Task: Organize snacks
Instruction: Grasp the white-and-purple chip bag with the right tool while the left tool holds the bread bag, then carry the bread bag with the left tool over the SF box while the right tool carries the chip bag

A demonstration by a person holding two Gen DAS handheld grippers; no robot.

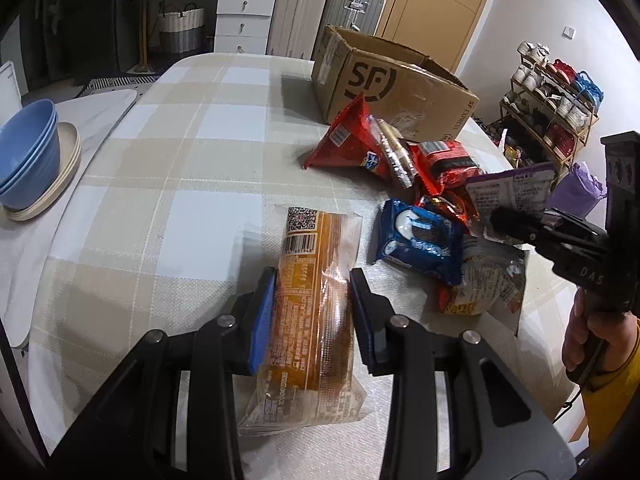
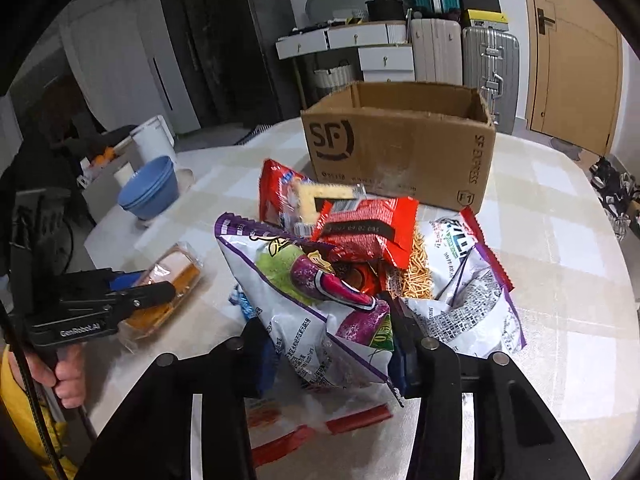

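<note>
My left gripper (image 1: 312,304) is shut on an orange bread packet (image 1: 310,312) lying on the checked tablecloth; it also shows in the right wrist view (image 2: 168,280). My right gripper (image 2: 332,344) is shut on a purple-and-white snack bag (image 2: 312,296), lifted above the snack pile; from the left wrist view the bag (image 1: 512,190) hangs from that gripper (image 1: 504,220). The pile holds a red bag (image 1: 348,140), a blue Oreo pack (image 1: 420,240) and a red noodle pack (image 2: 368,228). An open SF cardboard box (image 2: 400,152) stands behind the pile.
Stacked blue bowls (image 1: 28,152) on plates sit at the table's left edge. A shoe rack (image 1: 552,108) stands to the right beyond the table. Drawers and suitcases (image 2: 488,64) line the back wall. The person's hand (image 1: 588,340) holds the right gripper.
</note>
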